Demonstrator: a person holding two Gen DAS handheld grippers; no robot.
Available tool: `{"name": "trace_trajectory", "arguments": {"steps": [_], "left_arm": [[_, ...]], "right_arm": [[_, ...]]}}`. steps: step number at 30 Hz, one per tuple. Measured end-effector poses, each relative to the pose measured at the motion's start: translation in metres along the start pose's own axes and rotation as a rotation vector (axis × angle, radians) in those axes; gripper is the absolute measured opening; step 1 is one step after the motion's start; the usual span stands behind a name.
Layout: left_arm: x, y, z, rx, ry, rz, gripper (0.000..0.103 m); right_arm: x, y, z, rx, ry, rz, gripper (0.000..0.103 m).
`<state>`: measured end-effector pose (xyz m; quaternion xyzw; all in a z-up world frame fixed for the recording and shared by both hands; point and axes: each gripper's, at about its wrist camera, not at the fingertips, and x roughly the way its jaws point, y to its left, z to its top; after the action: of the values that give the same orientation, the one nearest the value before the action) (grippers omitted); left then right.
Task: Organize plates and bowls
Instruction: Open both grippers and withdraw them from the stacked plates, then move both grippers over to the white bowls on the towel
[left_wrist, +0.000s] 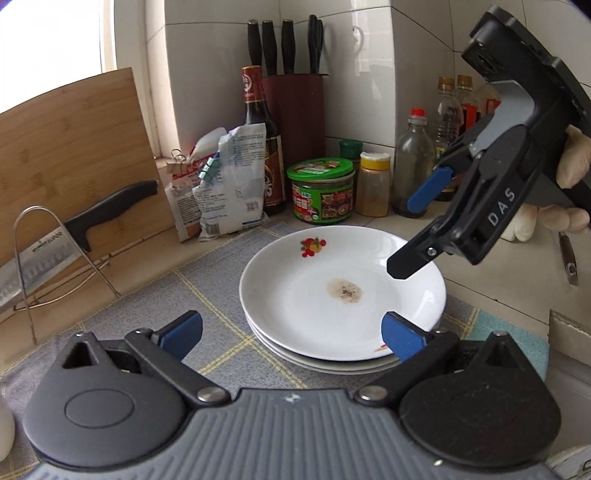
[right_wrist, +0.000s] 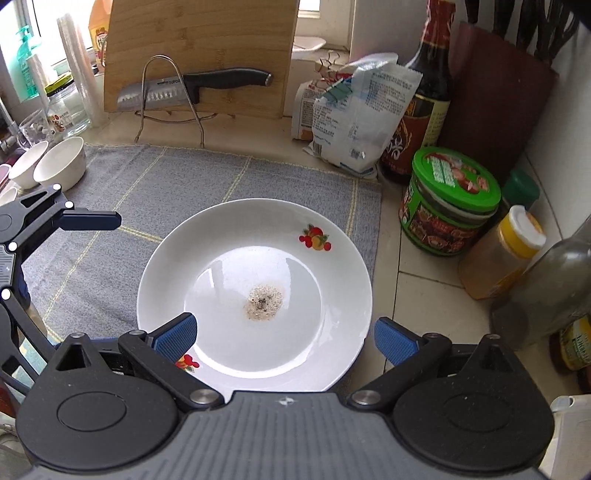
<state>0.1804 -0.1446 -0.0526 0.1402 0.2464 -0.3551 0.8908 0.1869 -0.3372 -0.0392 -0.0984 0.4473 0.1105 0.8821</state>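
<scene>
A stack of three white plates (left_wrist: 341, 291) with fruit decals sits on a grey checked mat (left_wrist: 147, 317); the top plate (right_wrist: 255, 291) has a brown stain at its centre. My left gripper (left_wrist: 291, 336) is open at the stack's near edge, its right pad over the rim. My right gripper (right_wrist: 286, 338) is open too, straddling the plate's near rim and holding nothing. The left wrist view shows the right gripper (left_wrist: 417, 229) hanging over the stack's far right rim in a gloved hand. Two white bowls (right_wrist: 61, 164) stand at the mat's left edge.
Behind the mat, a knife (right_wrist: 207, 83) rests on a wire rack against a bamboo board (right_wrist: 199, 44). Clipped bags (right_wrist: 354, 110), a dark sauce bottle (left_wrist: 258, 122), a green-lidded jar (right_wrist: 448, 205), a yellow-capped jar (right_wrist: 506, 251), other bottles and a knife block (left_wrist: 295, 107) crowd the corner.
</scene>
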Motion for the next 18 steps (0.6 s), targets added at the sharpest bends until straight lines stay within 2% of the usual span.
{"name": "trace_trajectory", "arguments": {"steps": [4,7,14,18], "left_arm": [[-0.010,0.002,0.000,-0.046,0.002,0.054,0.102],[-0.014,0.002,-0.005,-0.096,0.032,0.054,0.102],[-0.048,-0.009,-0.015,-0.215,-0.010,0.204,0.102],[-0.070,-0.010,-0.020,-0.263,-0.013,0.310,0.102]], "right_arm": [[-0.009,0.007,-0.003,-0.029,-0.057,-0.012,0.103],[-0.014,0.012,-0.005,-0.043,-0.091,0.000,0.103],[-0.018,0.029,-0.014,-0.079,-0.169,0.067,0.103],[-0.015,0.038,-0.016,-0.101,-0.192,0.169,0.103]]}}
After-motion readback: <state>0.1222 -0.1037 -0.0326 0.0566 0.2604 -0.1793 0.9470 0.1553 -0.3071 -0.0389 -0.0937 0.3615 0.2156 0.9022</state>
